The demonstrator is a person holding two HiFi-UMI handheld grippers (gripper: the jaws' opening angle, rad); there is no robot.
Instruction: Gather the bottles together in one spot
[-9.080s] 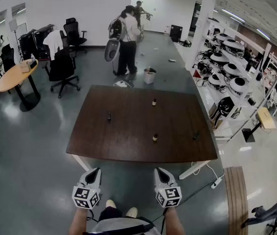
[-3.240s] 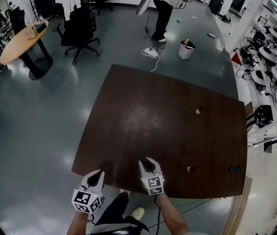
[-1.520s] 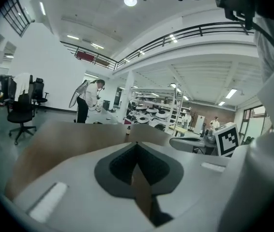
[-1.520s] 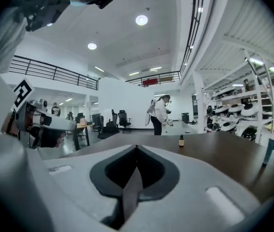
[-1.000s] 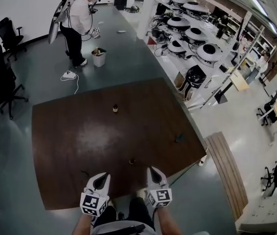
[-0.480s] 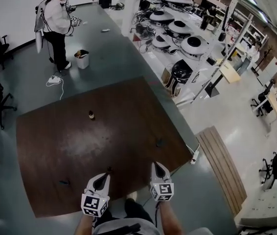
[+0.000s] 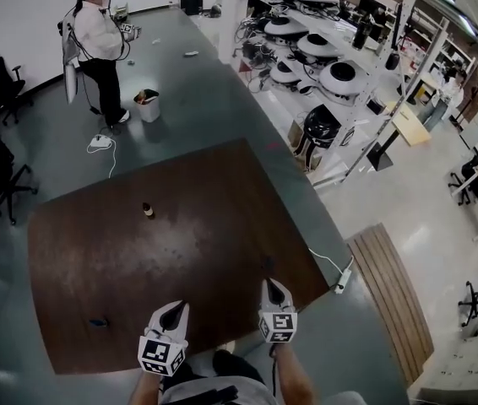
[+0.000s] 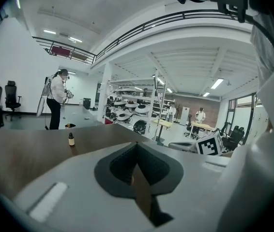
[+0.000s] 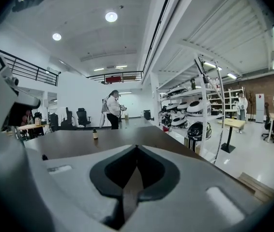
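The left gripper and right gripper hover at the near edge of the bench, jaws pressed together and empty. One small upright bottle stands well apart, toward the far side. A dark thing lies near the left edge, too small to identify. Reaching in with jaws closed would likely knock the narrow bottle over and send it rolling off

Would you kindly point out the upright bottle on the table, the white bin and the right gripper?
upright bottle (image 7: 148,211), head view, middle of its body.
white bin (image 7: 148,110), head view, its side wall.
right gripper (image 7: 270,283), head view, between its closed fingertips.
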